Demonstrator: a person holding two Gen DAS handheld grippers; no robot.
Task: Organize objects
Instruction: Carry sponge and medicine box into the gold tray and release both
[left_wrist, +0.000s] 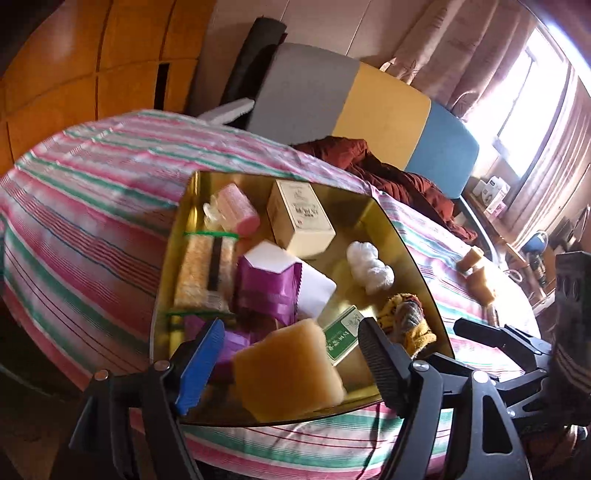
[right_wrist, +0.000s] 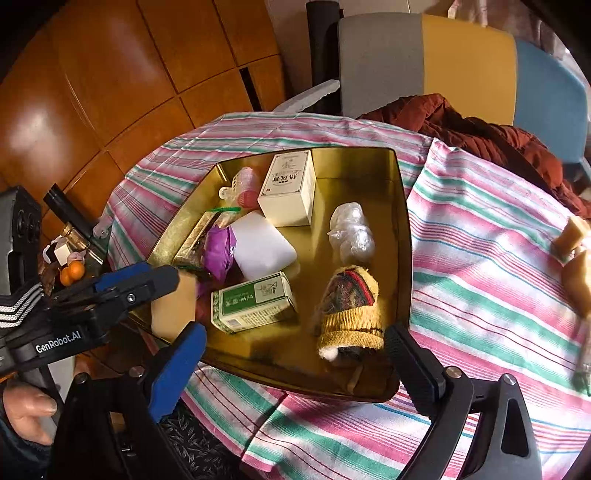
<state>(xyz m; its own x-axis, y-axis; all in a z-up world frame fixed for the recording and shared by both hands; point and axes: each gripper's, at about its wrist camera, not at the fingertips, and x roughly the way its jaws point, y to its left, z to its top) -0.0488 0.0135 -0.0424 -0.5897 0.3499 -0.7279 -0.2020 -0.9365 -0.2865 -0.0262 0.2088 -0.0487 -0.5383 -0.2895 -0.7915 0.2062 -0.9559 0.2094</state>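
Between the spread jaws of the left gripper (left_wrist: 291, 365), a tan sponge (left_wrist: 288, 369) drops into the nearly filled gold tray (right_wrist: 402, 221); right gripper (right_wrist: 295, 365) gapes empty; two sponge pieces (right_wrist: 572, 251) remain outside.

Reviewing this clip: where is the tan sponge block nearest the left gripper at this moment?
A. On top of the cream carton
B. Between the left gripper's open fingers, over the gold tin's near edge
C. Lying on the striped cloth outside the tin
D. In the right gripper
B: the left wrist view shows the tan sponge block between the spread fingers of the left gripper, at the near edge of the gold metal tin; whether the pads touch it is unclear.
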